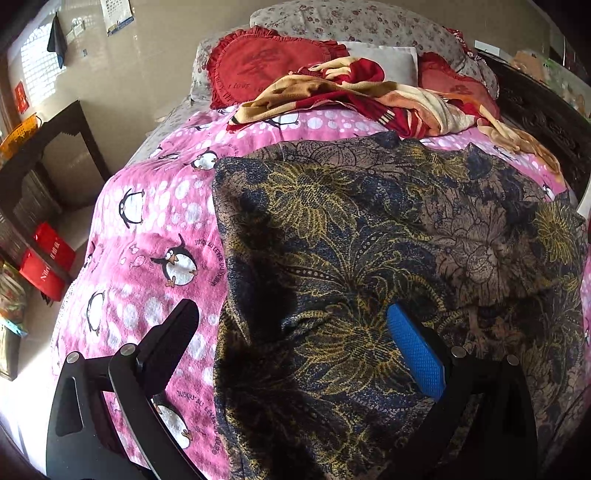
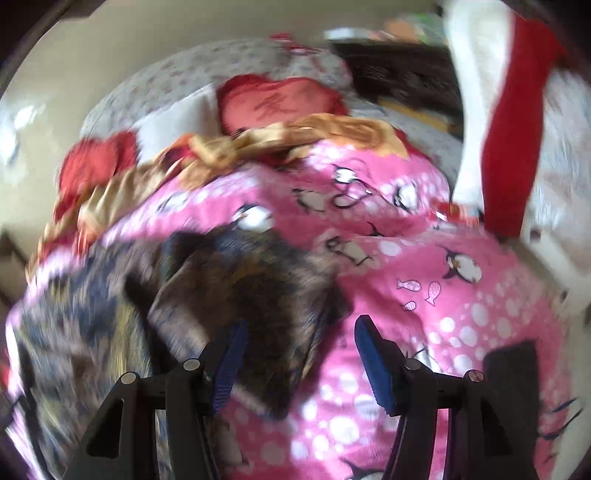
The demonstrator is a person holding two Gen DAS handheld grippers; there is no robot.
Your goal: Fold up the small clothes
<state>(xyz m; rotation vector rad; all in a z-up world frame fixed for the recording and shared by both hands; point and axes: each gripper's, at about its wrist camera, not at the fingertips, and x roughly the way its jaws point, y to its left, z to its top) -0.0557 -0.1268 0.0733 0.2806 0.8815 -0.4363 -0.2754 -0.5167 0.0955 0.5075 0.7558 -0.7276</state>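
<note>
blue ribbed pads line the left gripper [image 1: 295,328], whose jaws stand wide apart above the bed; one black finger hangs over the pink sheet, the other over the dark cloth, and neither pad presses on anything. between and beyond them lies the dark floral garment [image 1: 388,236], navy and brown with yellow flower outlines, spread in a rough rectangle with one corner folded over near the far right edge. it rests flat on the pink penguin bedsheet [image 1: 155,229], its left edge running straight down the sheet.

the right gripper [image 2: 299,350] also has its jaws parted, about halfway; a corner of the same garment lies between the pads in the right wrist view, but the blur leaves it unclear whether the left pad touches the cloth, and the right pad stands clear of it over the pink sheet.

further out, a crumpled red, cream and tan blanket [image 1: 369,99] lies across the head of the bed, partly over a red frilled heart cushion [image 1: 258,66] and a second red cushion [image 1: 454,88]. behind them sits a pale flowered pillow [image 1: 362,22]. a dark side table [image 1: 55,155] stands at the left of the bed, with red bags [image 1: 48,258] below it.
</note>
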